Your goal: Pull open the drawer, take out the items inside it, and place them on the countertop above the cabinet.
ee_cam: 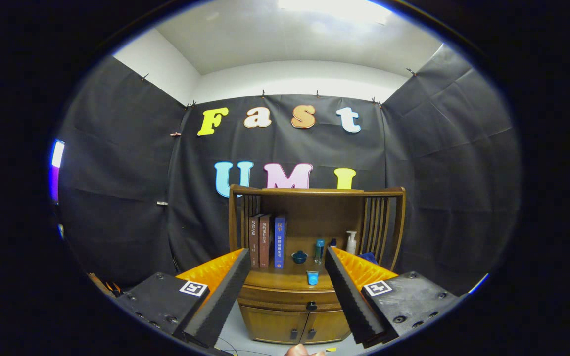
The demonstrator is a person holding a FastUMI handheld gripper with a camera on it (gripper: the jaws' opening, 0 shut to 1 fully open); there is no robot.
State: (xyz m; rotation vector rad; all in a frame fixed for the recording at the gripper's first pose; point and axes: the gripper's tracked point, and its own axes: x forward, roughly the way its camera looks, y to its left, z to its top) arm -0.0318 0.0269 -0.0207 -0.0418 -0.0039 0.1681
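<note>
The wooden cabinet [290, 316] stands against the booth wall, its drawer [290, 301] fully closed, a dark round knob [311, 306] at its middle. On the desk [280, 282] above lies a small blue tube [312, 278].

Brown wooden cabinet [290, 301], drawer [290, 297] with a dark knob [311, 306]. Two reddish-brown books [260, 241], one blue [279, 241]. Blue tube [312, 278], dark blue bowl [299, 256], white pump bottle [351, 243].
</note>
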